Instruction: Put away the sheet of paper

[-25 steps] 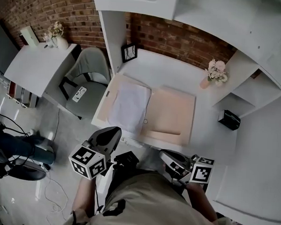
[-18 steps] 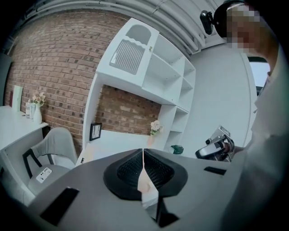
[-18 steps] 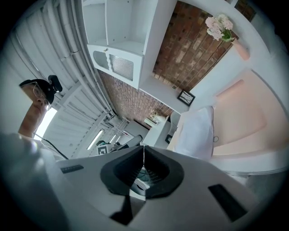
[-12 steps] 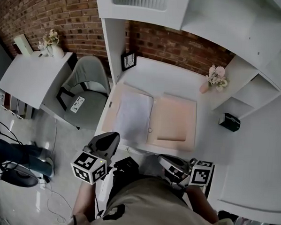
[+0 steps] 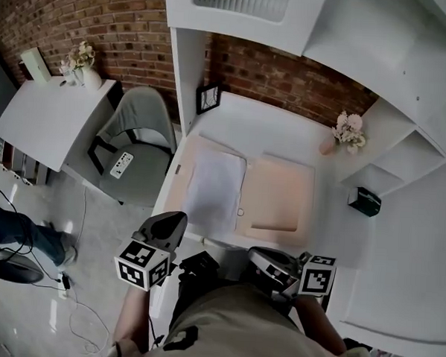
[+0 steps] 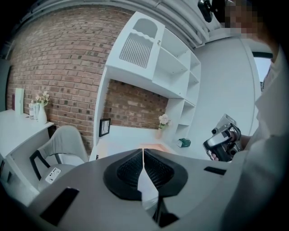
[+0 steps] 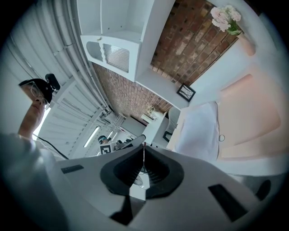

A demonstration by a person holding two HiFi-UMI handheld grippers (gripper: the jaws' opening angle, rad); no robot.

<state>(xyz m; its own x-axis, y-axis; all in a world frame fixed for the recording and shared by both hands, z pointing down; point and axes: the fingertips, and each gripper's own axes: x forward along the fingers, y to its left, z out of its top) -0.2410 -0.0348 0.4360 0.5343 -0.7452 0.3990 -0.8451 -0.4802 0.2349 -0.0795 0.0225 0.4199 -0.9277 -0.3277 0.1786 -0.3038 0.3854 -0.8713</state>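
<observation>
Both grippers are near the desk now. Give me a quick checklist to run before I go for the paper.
1. Sheet of paper located: ok. It lies flat on the left half of the open folder.
2. Folder's right half free: ok, nothing lies on it.
3. Left gripper ready to grasp: not ok. Its jaws are together and empty, and it is short of the desk edge.
4. Right gripper ready: not ok. Its jaws are together and empty.
5. Approach clear: ok. The flower vase and picture frame stand at the back, apart from the folder.
6. Sheet loose, not fastened: cannot tell.
</observation>
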